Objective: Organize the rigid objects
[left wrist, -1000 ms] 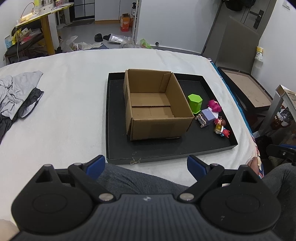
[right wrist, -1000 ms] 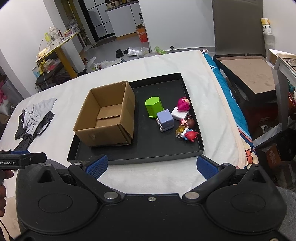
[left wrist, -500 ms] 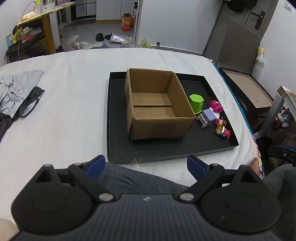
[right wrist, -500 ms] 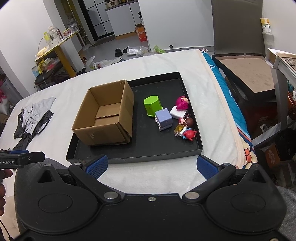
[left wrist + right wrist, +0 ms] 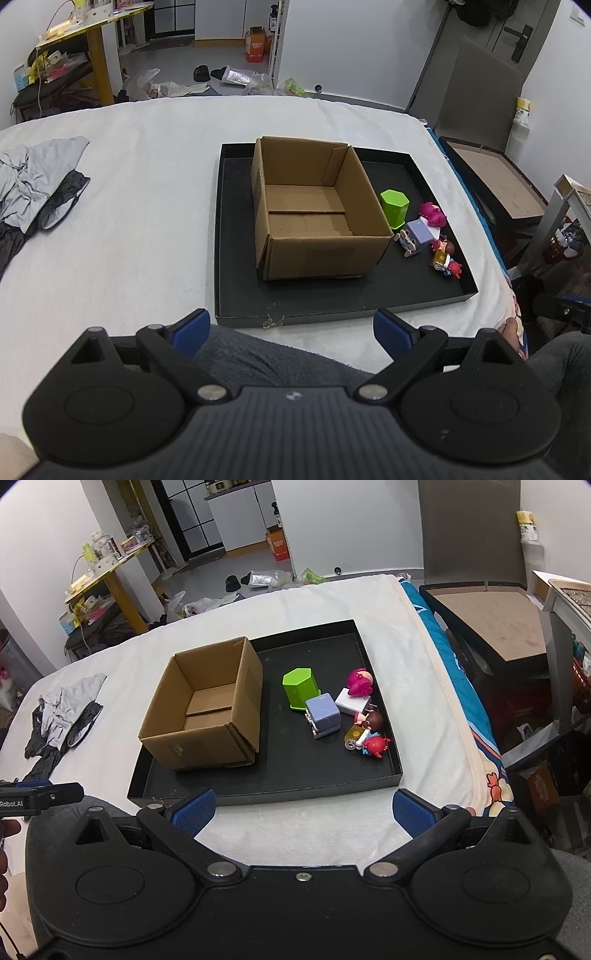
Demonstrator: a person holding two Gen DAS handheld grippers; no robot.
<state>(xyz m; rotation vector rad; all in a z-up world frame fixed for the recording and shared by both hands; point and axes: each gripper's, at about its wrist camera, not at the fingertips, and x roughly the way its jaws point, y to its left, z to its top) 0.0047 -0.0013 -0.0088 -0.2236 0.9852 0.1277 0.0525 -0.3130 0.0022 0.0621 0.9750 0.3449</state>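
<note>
The toys cluster on the right part of the black tray [image 5: 376, 781]: a green hexagonal block [image 5: 298, 687], a lilac cube [image 5: 323, 714] touching its near side, a magenta figure [image 5: 359, 679], a white block [image 5: 351, 703], a dark-haired doll [image 5: 371, 720] and a red figure [image 5: 375, 746]. The cardboard box [image 5: 207, 709] beside them sits open and empty. Over the last second both views have crept slightly nearer the tray, with nothing on it shifted, so sorting has not begun (this looks like the approach). The right gripper [image 5: 301, 808] and left gripper [image 5: 291, 326] hang short of the tray's near rim, jaws spread wide, holding nothing. Crumpled clothing [image 5: 37, 184] lies well apart on the white bedcover [image 5: 129, 184].
</note>
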